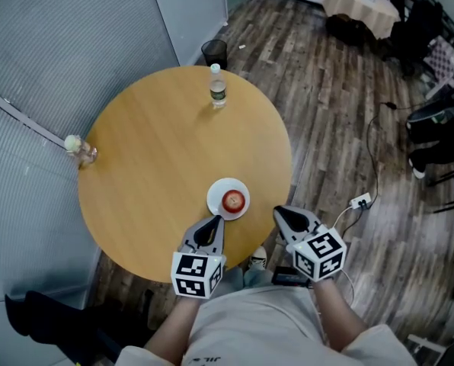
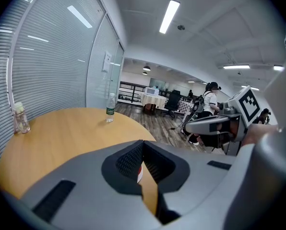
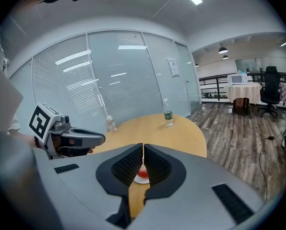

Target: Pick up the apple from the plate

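round wood desk (image 1: 151, 174) | water btl (image 1: 218, 87) upright nr far edge | sm. jar (image 1: 81, 149) at left edge | black bin (image 1: 214, 52) on floor (image 1: 341, 90) beyond desk

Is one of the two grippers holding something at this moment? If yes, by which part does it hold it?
Nothing is held. The left gripper and the right gripper are both shut with nothing between the jaws; the apple lies on its plate.

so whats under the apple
A white plate, resting on the round wooden table. The apple covers the plate's middle, so that part can't be seen.
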Available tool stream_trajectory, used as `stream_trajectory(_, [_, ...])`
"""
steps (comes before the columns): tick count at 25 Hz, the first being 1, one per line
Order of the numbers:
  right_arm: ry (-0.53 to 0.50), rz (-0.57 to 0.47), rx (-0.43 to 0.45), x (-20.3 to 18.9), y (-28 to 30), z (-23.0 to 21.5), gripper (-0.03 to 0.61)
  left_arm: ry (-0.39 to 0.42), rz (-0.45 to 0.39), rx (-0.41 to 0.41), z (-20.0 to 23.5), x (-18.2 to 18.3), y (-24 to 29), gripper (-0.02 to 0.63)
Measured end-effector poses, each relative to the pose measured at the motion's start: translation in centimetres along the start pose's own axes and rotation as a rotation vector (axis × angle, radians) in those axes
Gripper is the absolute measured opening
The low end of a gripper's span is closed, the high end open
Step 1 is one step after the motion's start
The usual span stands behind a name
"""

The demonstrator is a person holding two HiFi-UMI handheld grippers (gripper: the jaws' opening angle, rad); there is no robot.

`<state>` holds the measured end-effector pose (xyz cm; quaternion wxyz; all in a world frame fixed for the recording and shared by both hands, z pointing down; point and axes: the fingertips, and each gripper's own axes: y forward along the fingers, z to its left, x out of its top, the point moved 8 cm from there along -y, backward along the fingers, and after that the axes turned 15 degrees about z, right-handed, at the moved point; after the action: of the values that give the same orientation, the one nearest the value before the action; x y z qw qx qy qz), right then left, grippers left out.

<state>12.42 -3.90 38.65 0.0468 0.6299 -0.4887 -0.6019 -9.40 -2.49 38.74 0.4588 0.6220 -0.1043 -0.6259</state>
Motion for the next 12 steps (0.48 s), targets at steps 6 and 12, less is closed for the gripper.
stream_trajectory(6, [0.007, 0.013, -0.008, -0.6, 1.4, -0.3, 0.031, -0.003, -0.011, -0.011, 0.9, -0.2, 1.7, 0.002])
stream_trajectory(12, [0.008, 0.039, -0.005, -0.8, 2.9, -0.6, 0.031, 0.021, 0.008, -0.013, 1.5, -0.2, 3.5, 0.002])
